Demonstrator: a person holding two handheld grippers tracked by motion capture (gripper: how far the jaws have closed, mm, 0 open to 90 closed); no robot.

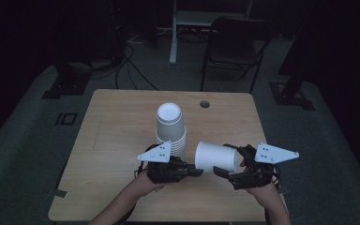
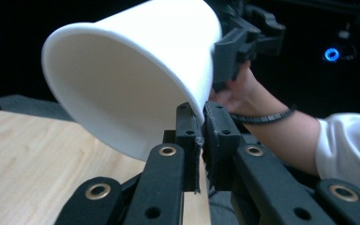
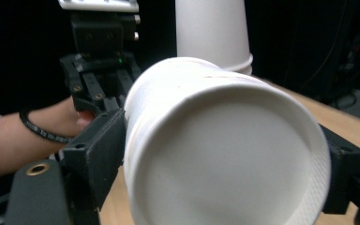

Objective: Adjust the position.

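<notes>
A white paper cup (image 1: 215,157) lies on its side in the air just above the wooden table (image 1: 112,140), between both grippers. My right gripper (image 1: 229,161) is shut on its body near the flat base, one jaw on each side, as the right gripper view shows (image 3: 220,164). My left gripper (image 1: 198,172) is shut on the lower wall at the cup's open mouth. In the left gripper view the two pads (image 2: 187,126) pinch the cup (image 2: 136,79) at its edge. An upside-down stack of white cups (image 1: 171,129) stands just behind my left gripper.
A round cable hole (image 1: 205,104) sits near the table's far edge. A dark chair (image 1: 234,42) and a desk leg (image 1: 173,37) stand on the floor beyond the table. Cables trail over the floor at the back left.
</notes>
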